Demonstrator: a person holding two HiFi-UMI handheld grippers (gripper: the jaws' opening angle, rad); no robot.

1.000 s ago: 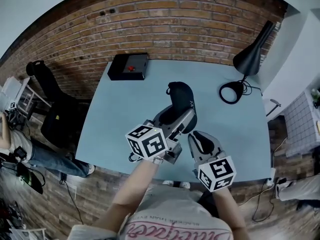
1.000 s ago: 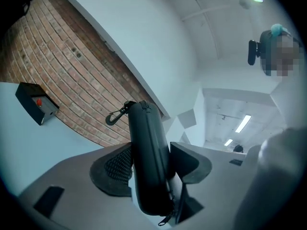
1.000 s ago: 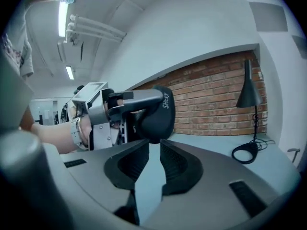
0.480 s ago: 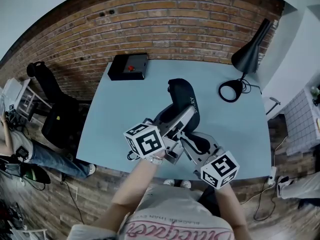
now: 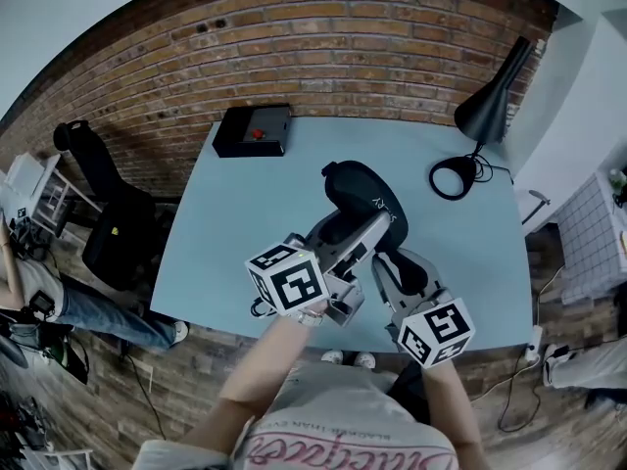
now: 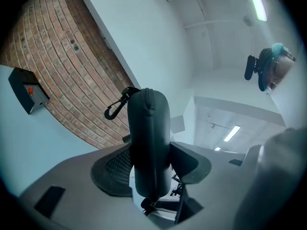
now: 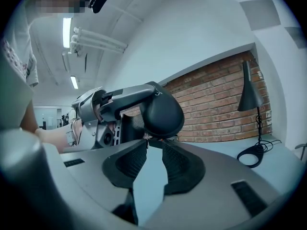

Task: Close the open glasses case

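Observation:
The black glasses case (image 5: 364, 196) is lifted above the blue table (image 5: 225, 233), with my left gripper (image 5: 364, 228) shut on its lower part. In the left gripper view the case (image 6: 149, 128) stands upright between the pads of the left gripper (image 6: 151, 153), its zip seam facing the camera and a clip (image 6: 115, 108) hanging at its top. My right gripper (image 5: 394, 262) sits just under the case's near end. Its jaws have just been opening: in the right gripper view the right gripper (image 7: 154, 145) shows a gap, with the case (image 7: 162, 110) just beyond the tips and nothing pressed between the pads.
A black box with a red button (image 5: 253, 130) lies at the table's far left corner. A black desk lamp (image 5: 487, 116) and its round base (image 5: 453, 179) stand at the far right. A brick wall runs behind, and a black chair (image 5: 103, 199) stands left of the table.
The right gripper swung in from the lower right to under the case's near end, and its jaws parted. The case in the left gripper rose slightly and leans more to the right.

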